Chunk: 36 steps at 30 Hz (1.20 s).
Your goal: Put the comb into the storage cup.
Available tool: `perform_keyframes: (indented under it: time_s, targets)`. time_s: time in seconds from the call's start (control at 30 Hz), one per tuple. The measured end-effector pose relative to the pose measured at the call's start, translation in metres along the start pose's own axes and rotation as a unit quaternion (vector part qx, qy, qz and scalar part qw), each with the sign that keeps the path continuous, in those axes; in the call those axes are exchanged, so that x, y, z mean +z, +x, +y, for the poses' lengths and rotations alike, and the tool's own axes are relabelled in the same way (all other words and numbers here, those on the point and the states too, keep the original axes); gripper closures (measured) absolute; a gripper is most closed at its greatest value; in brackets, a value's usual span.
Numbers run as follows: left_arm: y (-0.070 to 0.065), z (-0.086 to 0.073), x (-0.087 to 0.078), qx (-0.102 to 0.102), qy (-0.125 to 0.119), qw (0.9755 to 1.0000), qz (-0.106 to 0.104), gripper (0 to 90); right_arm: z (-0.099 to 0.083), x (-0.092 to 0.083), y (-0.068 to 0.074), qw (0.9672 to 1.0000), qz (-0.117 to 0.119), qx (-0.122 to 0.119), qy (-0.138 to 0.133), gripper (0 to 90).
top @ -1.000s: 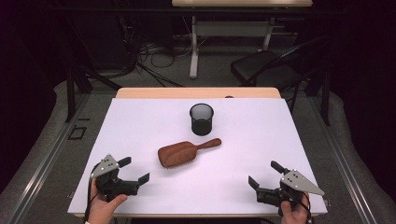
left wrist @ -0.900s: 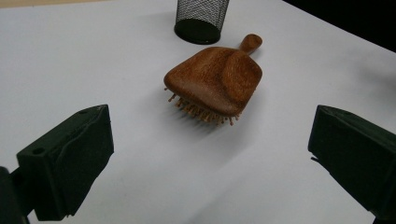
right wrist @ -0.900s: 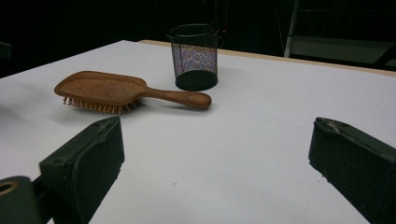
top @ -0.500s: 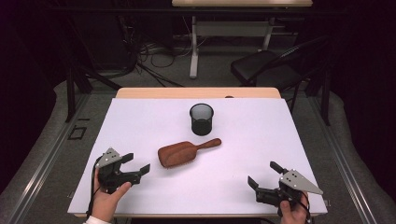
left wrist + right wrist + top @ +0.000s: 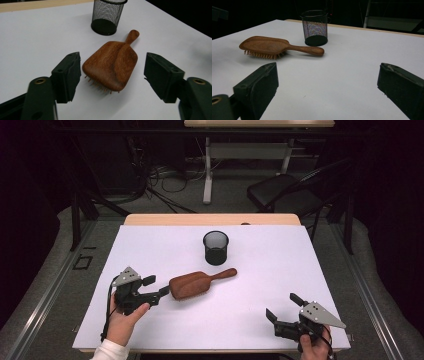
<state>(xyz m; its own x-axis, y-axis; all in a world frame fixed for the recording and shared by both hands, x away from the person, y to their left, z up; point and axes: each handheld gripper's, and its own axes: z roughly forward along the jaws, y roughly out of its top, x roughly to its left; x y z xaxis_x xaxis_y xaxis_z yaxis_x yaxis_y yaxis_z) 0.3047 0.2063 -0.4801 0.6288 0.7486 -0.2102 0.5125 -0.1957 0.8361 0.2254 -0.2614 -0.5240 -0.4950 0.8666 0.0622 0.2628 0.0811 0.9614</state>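
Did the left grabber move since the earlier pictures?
Yes. The left gripper has come up the table, away from its near edge, toward the wooden hairbrush, which lies unmoved. Its jaws have just been closing, not yet touching the brush.

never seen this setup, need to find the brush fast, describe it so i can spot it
Start at the white table and find the black mesh cup near its far middle. Just in front of that cup lies the wooden hairbrush, bristles down, handle pointing toward the cup. It is the table's one brown wooden thing, a flat paddle, unlike the upright cup.
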Motion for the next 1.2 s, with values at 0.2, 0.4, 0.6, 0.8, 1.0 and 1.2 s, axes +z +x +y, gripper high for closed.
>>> perform_keyframes:
  time_s: [0.2, 0.4, 0.6, 0.8, 1.0, 1.2]
  targets:
    - [-0.010, 0.019, 0.017, 0.002, 0.016, 0.9998, -0.014, 43.2, 0.000, 0.000, 0.000, 1.0000, 0.000, -0.002, 0.002, 3.3]
    - [-0.017, 0.032, 0.029, 0.002, 0.020, 0.9998, -0.008, 48.5, 0.000, -0.001, -0.001, 1.0000, 0.000, -0.001, 0.003, 3.3]
    - [-0.023, 0.040, 0.038, -0.011, 0.025, 0.9996, 0.007, 51.9, 0.000, 0.000, -0.001, 1.0000, 0.001, -0.001, 0.003, 3.5]
    - [-0.024, 0.048, 0.044, -0.019, 0.033, 0.9992, 0.015, 52.0, 0.000, 0.000, -0.001, 1.0000, 0.002, 0.000, 0.004, 3.6]
    - [-0.024, 0.053, 0.053, -0.023, 0.036, 0.9990, 0.014, 55.5, -0.001, 0.000, -0.001, 1.0000, 0.002, -0.002, 0.005, 3.8]
    - [-0.025, 0.058, 0.064, -0.021, 0.045, 0.9987, 0.015, 59.8, -0.001, 0.000, -0.001, 1.0000, 0.002, -0.003, 0.005, 4.0]
